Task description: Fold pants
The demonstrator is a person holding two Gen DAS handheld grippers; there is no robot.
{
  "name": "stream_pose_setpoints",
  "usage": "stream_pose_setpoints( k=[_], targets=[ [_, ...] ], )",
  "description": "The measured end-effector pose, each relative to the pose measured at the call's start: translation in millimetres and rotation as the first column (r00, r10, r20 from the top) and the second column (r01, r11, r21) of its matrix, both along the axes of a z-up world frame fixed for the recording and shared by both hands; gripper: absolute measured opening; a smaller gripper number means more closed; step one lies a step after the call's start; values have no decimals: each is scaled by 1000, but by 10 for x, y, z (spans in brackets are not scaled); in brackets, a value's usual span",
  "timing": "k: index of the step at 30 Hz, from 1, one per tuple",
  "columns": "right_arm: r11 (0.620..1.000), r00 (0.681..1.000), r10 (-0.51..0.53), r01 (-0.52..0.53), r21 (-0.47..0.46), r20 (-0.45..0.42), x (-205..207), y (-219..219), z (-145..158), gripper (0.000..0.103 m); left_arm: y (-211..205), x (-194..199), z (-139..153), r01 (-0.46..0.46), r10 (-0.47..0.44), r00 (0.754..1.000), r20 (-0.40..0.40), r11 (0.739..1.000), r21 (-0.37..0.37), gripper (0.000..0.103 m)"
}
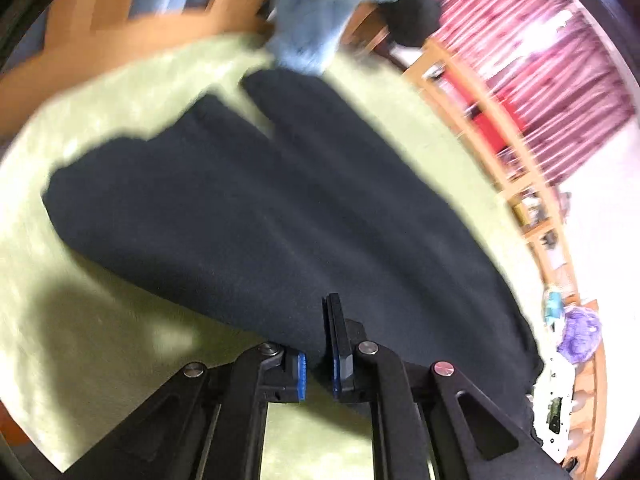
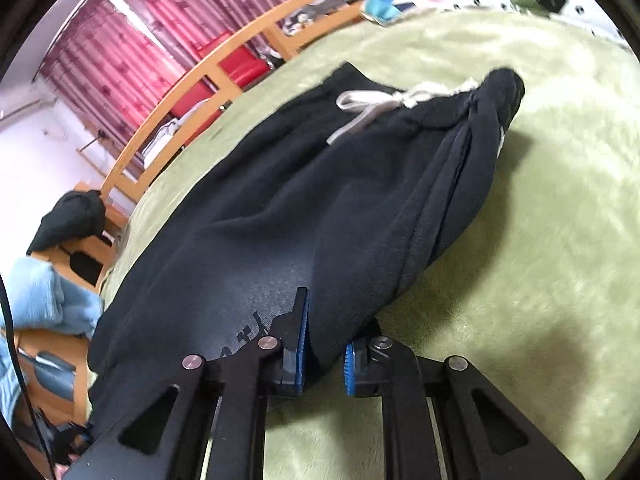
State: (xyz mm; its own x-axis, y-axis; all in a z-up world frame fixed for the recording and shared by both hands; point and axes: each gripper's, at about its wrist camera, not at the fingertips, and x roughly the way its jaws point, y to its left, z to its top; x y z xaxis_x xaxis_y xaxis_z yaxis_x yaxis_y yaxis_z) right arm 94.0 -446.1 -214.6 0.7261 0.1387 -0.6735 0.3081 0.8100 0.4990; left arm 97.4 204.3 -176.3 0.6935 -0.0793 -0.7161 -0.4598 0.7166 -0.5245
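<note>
Black sweatpants [image 1: 280, 208] lie on a green fuzzy blanket [image 1: 100, 320]. The left wrist view shows their legs stretching away. My left gripper [image 1: 318, 368] is shut on a fold of the black fabric at its near edge. The right wrist view shows the waist end [image 2: 340, 200] with a white drawstring [image 2: 380, 108]. My right gripper [image 2: 324, 360] is shut on the pants' near edge, with cloth bunched between the blue pads [image 2: 303, 344].
A wooden bed rail [image 2: 200, 76] runs along the blanket [image 2: 540, 280], with red curtains [image 2: 140, 40] behind. A light blue cloth [image 1: 332, 8] sits past the pant legs. Purple and spotted items [image 1: 580, 332] lie at the blanket's edge.
</note>
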Motion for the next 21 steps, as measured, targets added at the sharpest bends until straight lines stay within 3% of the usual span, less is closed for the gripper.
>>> stream_pose_setpoints(
  k=[11, 16, 21],
  targets=[
    [993, 996, 87, -84, -87, 30, -160, 116, 650, 12, 27, 72, 551, 69, -78, 994, 81, 992, 109, 9],
    [982, 989, 135, -126, -142, 60, 134, 158, 925, 12, -93, 493, 819, 84, -107, 987, 120, 980, 178, 9],
    [966, 979, 174, -150, -210, 102, 866, 237, 1224, 12, -215, 1296, 1145, 92, -140, 973, 182, 964, 251, 9]
  ],
)
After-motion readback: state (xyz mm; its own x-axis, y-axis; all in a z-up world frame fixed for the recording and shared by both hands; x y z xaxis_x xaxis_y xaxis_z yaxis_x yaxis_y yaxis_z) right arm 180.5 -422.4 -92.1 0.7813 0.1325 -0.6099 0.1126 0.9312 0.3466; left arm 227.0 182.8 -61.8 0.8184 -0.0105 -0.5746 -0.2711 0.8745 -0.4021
